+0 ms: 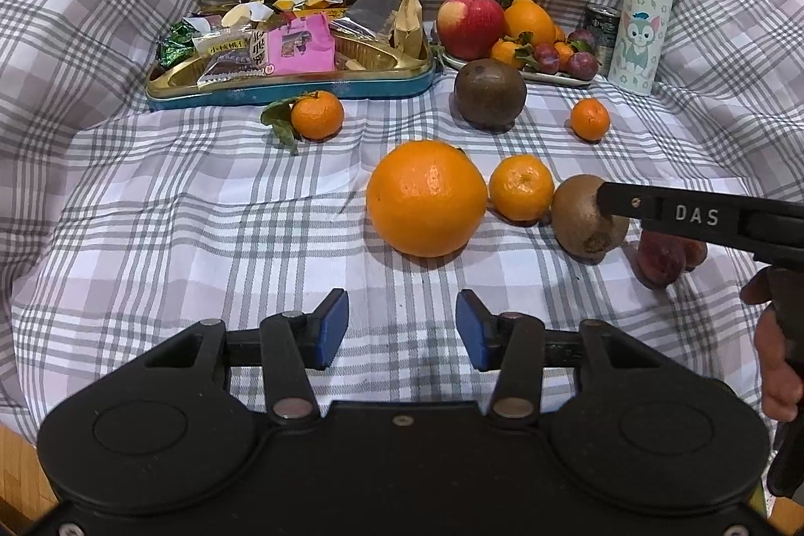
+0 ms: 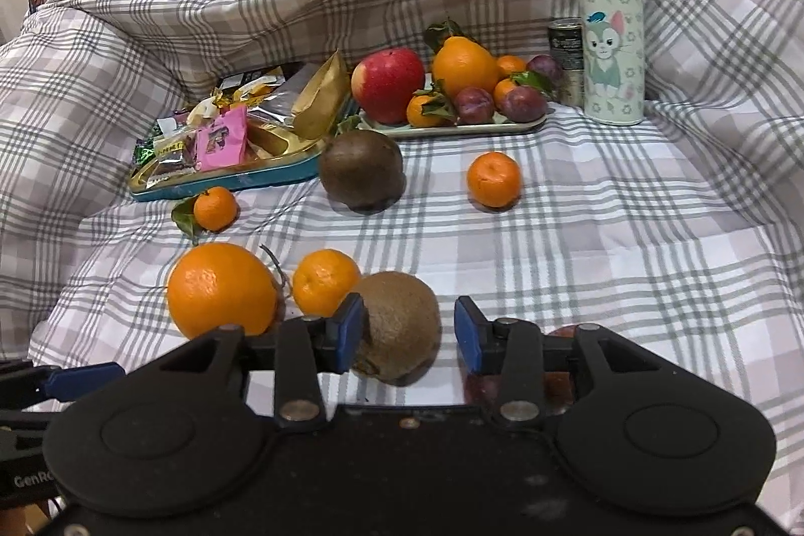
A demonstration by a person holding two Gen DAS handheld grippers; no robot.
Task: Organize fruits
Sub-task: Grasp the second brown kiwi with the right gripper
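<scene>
A kiwi [image 2: 399, 325] lies on the checked cloth [image 2: 603, 244] beside a tangerine [image 2: 324, 289]. The right gripper [image 2: 408, 337] straddles it, fingers apart, not clamped. The left gripper [image 1: 402, 327] hangs parted and empty before an orange [image 1: 426, 198].

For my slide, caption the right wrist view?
Right tool open around a fuzzy brown kiwi on checked cloth.

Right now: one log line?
left gripper: open, empty | right gripper: open around kiwi, left pad touching | plate: not yet reached
</scene>
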